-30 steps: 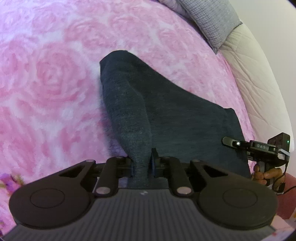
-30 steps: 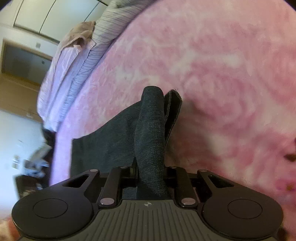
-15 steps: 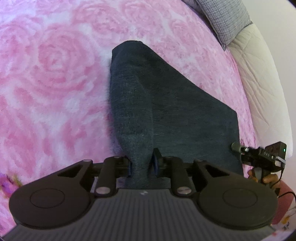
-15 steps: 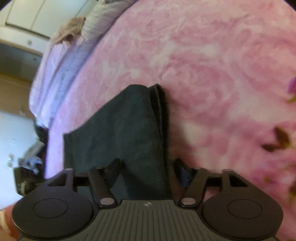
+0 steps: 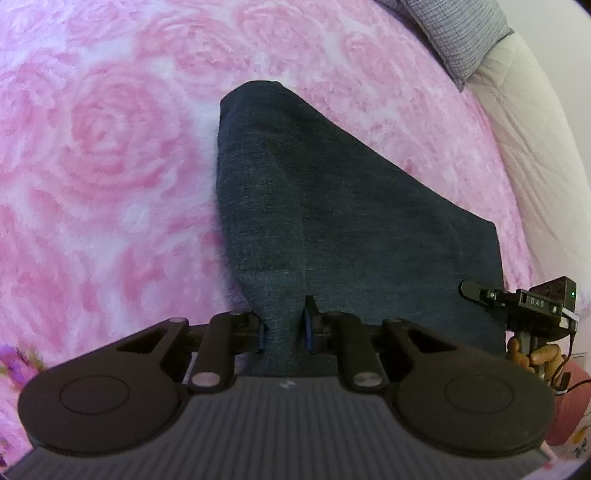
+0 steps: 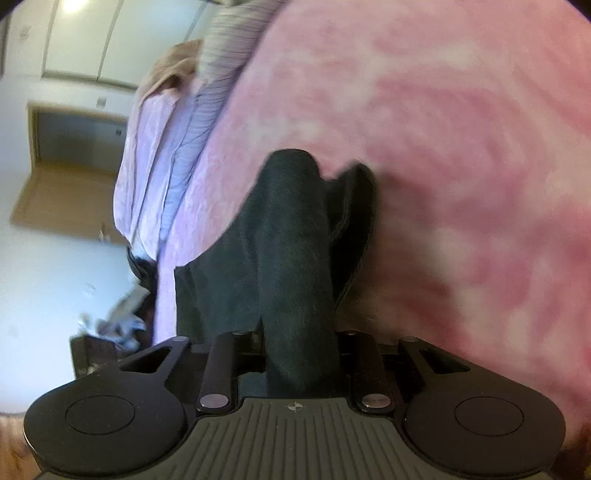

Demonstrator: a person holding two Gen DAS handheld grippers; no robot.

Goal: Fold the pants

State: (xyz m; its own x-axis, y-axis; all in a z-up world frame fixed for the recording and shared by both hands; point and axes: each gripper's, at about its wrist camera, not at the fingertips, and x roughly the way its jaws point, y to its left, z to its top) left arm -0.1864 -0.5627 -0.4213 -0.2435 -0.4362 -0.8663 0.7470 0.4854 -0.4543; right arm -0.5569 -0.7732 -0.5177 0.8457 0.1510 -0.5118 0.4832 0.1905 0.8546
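Dark denim pants (image 5: 351,221) lie folded on the pink rose blanket (image 5: 110,147). My left gripper (image 5: 282,321) pinches a raised ridge of the cloth at the near edge, and its jaws are closing a little tighter on it. At the right edge of the left wrist view, the right gripper (image 5: 476,290) points at the pants' far corner, with a hand (image 5: 532,354) under it. In the right wrist view, the pants (image 6: 291,240) run up between the jaws of my right gripper (image 6: 299,343), which are closing and pressing on a thick bunched fold.
A grey pillow (image 5: 454,33) and a cream quilt (image 5: 535,147) sit at the blanket's far right. Striped and pale pink clothes (image 6: 166,147) are piled along the bed's left side, with white cupboards (image 6: 74,37) and a doorway (image 6: 74,140) beyond.
Half a second ago the right jaws stood wide with the pants lying flat between them. Now they are closed on a bunched fold. The left gripper kept its grip.
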